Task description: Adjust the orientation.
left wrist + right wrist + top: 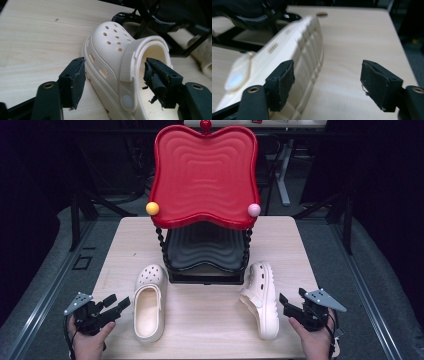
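Two cream clogs lie on the wooden table (210, 325) in front of a two-tier rack. The left clog (149, 302) stands upright, toe toward the rack. The right clog (261, 297) lies tipped on its side. My left gripper (117, 304) is open just left of the upright clog. In the left gripper view that clog (112, 50) looms close, its side wall and strap lined up between the open jaws of my left gripper (115, 72). My right gripper (290, 299) is open just right of the tipped clog. In the right gripper view that clog's ribbed sole (294, 57) lies beside the left jaw, and my right gripper (328, 75) has bare table between its jaws.
The rack has a wavy red top shelf (205, 170) and a black lower shelf (205, 250) on twisted black posts. A yellow ball (152, 208) and a pink ball (254, 210) sit at its front corners. Dark floor and stands surround the table.
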`<state>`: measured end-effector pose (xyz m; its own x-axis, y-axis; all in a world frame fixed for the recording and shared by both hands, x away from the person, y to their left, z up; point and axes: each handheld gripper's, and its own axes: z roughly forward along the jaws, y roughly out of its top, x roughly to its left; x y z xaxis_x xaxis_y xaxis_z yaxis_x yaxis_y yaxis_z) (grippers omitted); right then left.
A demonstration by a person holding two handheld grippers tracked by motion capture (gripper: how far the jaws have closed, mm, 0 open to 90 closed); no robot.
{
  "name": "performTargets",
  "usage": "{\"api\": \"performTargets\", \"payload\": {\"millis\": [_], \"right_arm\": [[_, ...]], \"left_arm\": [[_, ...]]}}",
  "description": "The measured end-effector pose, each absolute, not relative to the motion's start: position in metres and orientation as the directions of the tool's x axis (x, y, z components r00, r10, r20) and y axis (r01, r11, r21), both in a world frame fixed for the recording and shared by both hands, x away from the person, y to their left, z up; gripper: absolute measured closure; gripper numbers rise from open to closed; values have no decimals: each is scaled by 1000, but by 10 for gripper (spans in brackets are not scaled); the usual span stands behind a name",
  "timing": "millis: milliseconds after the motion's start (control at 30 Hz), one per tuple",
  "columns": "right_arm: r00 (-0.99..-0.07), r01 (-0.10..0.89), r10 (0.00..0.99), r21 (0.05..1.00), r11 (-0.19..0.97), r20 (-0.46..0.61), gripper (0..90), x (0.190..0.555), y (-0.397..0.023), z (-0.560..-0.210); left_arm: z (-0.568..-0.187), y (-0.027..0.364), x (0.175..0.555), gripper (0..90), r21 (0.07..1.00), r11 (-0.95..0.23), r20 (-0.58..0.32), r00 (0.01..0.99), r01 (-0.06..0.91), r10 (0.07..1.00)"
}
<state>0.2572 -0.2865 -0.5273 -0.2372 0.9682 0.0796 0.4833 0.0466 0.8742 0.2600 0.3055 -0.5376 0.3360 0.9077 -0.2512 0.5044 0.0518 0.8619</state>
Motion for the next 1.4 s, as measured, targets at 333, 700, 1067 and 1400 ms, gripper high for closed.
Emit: {"api": "performTargets", "payload": {"millis": [333,700,1067,1400], "right_arm": [[-250,505,965,861,62,78,151,258,-283,-529],[-238,460,969,886,61,57,389,256,-281,-531],[-245,478,966,877,49,79,485,255,-279,-535],[-238,476,969,878,53,71,549,255,-279,-535]], "left_arm": [[-538,295,258,425,865,-71,-118,340,497,933],[-536,294,252,494,883,-64,-119,354,465,928],[-536,276,255,534,860,-152,-52,381,487,923],[-541,250,269,566,836,-213,17,365,505,931]]}}
